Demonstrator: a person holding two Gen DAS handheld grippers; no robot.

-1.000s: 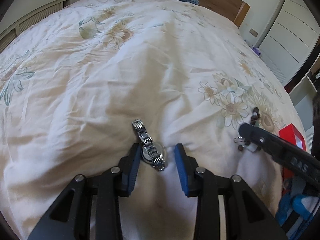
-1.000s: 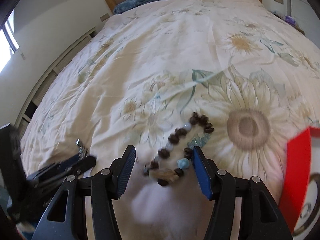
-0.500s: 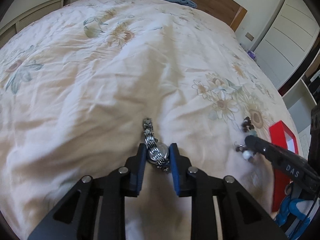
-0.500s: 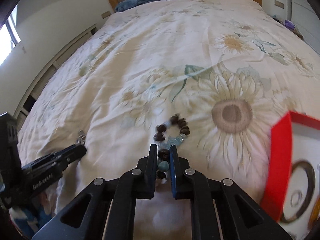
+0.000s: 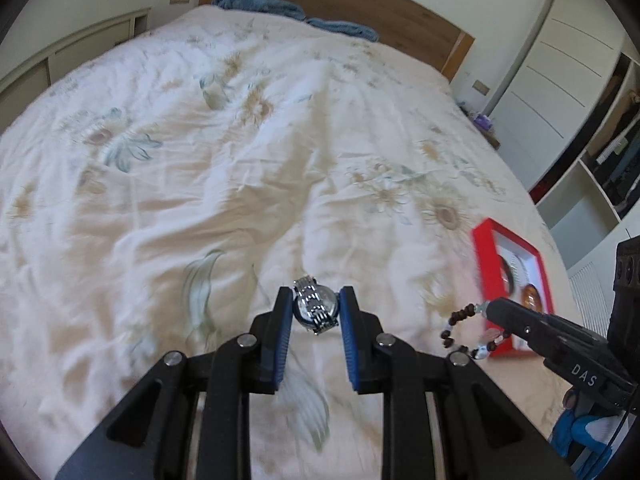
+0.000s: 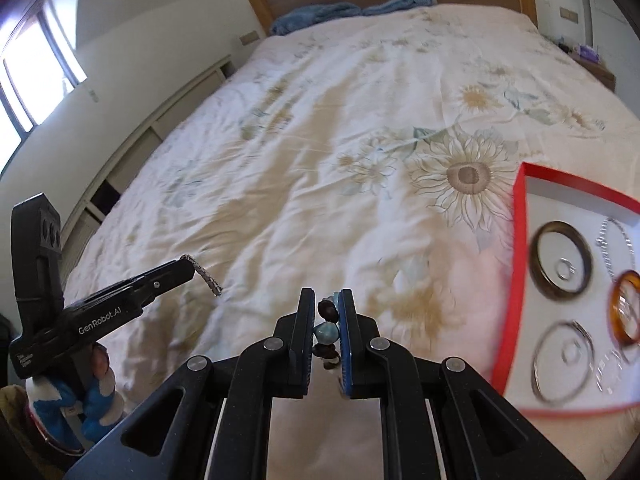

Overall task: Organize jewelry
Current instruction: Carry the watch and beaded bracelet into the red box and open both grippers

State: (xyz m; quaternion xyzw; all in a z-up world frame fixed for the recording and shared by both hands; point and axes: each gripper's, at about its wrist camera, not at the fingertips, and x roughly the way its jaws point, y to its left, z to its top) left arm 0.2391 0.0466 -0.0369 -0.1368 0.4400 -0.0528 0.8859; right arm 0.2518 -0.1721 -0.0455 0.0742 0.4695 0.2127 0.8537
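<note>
Right tool (image 6: pixel 325 322) is clamped on the bead bracelet (image 6: pixel 326 330), its jaws nearly together with the beads pinched between the blue pads and the free loop hanging clear of the bed (image 6: pixel 320 160). Left tool (image 5: pixel 316 310) is clamped on the watch (image 5: pixel 316 308), the case gripped across its width and the band running roughly along the tool's pointing line. Both pieces are off the quilt. The red box (image 6: pixel 520 240) lies at the bed's right edge, near its foot corner, open side up, already holding bangles and rings on its white floor. The box is to the right of both tools; the right tool is the nearer, just beside the box's left wall, and the left tool is farther off with the right tool between it and the box. Both tools point steeply downward toward the bed. Judged from this layout, the coming move is a sideways carry to the right, the bracelet first over the near wall.
</note>
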